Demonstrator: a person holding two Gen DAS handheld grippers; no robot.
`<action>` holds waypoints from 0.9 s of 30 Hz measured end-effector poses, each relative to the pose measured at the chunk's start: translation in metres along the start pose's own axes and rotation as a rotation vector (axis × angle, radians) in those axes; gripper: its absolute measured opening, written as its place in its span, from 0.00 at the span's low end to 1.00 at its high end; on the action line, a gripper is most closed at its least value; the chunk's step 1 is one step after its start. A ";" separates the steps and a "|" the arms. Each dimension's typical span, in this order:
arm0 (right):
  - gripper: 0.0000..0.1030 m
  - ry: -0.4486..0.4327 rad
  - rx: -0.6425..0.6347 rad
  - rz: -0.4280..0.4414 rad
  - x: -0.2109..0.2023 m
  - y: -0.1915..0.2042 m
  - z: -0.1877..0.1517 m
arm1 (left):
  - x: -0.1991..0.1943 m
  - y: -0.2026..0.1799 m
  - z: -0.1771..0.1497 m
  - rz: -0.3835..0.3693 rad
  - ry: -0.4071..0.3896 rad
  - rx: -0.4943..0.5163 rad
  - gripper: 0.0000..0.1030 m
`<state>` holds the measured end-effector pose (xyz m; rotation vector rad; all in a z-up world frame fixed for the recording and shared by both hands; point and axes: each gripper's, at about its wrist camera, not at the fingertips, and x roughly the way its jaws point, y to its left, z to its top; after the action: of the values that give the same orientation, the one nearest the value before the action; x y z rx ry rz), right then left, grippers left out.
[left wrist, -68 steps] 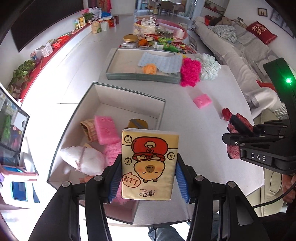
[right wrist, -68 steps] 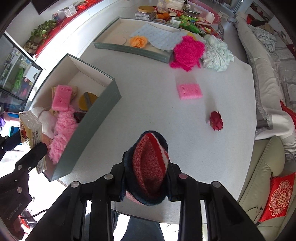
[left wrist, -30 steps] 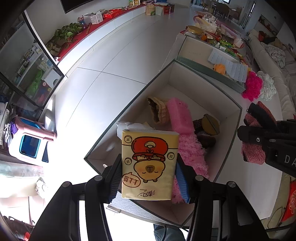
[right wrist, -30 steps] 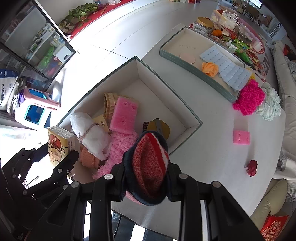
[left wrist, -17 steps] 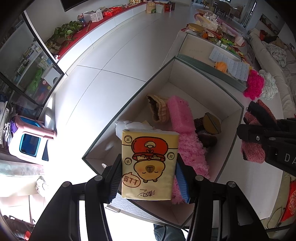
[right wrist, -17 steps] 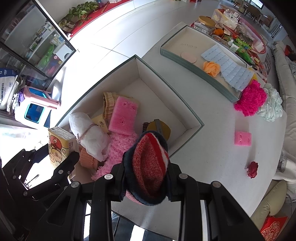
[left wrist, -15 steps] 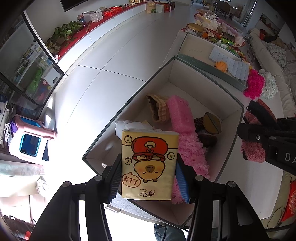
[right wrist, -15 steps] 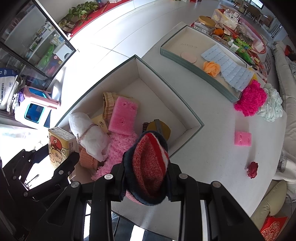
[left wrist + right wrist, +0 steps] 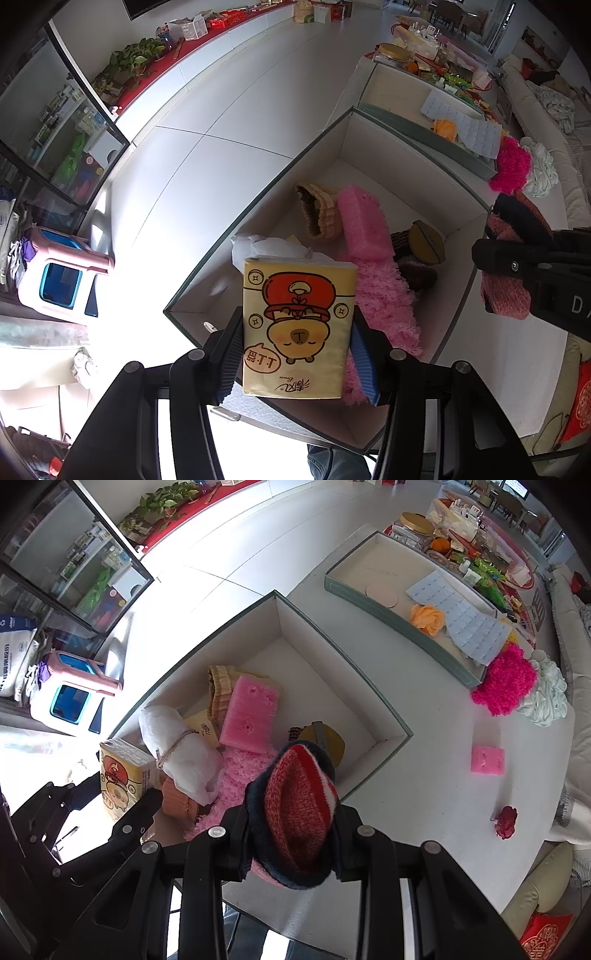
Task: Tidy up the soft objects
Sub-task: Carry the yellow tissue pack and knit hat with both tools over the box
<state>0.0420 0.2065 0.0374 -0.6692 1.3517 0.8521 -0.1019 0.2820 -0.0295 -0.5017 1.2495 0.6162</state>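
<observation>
My left gripper (image 9: 297, 349) is shut on a yellow tissue pack (image 9: 297, 325) with a cartoon bear, held above the near left corner of the open grey-green box (image 9: 258, 201). My right gripper (image 9: 295, 834) is shut on a red and navy knitted sock roll (image 9: 295, 805), held over the box's (image 9: 391, 716) near right wall. Inside the box lie a pink sponge (image 9: 249, 712), a fluffy pink cloth (image 9: 238, 775), a white tied bundle (image 9: 177, 746), a beige knitted piece (image 9: 218, 694) and a yellow round item (image 9: 328, 742). The tissue pack (image 9: 122, 775) also shows at the right wrist view's left.
On the white table (image 9: 424, 805) lie a small pink sponge (image 9: 487, 760), a dark red flower (image 9: 506, 821), a magenta fluffy cloth (image 9: 506, 683) and a pale green cloth (image 9: 546, 698). A shallow tray (image 9: 388, 616) holds an orange flower (image 9: 428, 618) and a blue sheet. Floor lies left.
Both grippers swung from over the table to above the box more than a second ago. Over the last second nothing visibly moved.
</observation>
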 end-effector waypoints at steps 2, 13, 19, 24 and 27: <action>0.33 0.000 -0.002 0.000 0.000 0.001 0.001 | 0.000 0.000 0.000 0.001 0.001 0.000 0.52; 0.33 0.005 -0.006 0.001 0.003 0.003 0.004 | 0.004 0.002 0.000 0.006 0.011 -0.007 0.52; 0.33 0.008 -0.016 0.006 0.006 0.005 0.009 | 0.006 0.004 -0.001 0.010 0.019 -0.012 0.52; 0.33 0.012 -0.025 0.007 0.007 0.007 0.010 | 0.006 0.005 0.000 0.013 0.021 -0.015 0.52; 0.33 0.013 -0.031 0.007 0.007 0.008 0.011 | 0.006 0.005 0.000 0.015 0.022 -0.018 0.52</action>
<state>0.0417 0.2211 0.0318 -0.6952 1.3556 0.8769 -0.1040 0.2867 -0.0357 -0.5154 1.2703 0.6363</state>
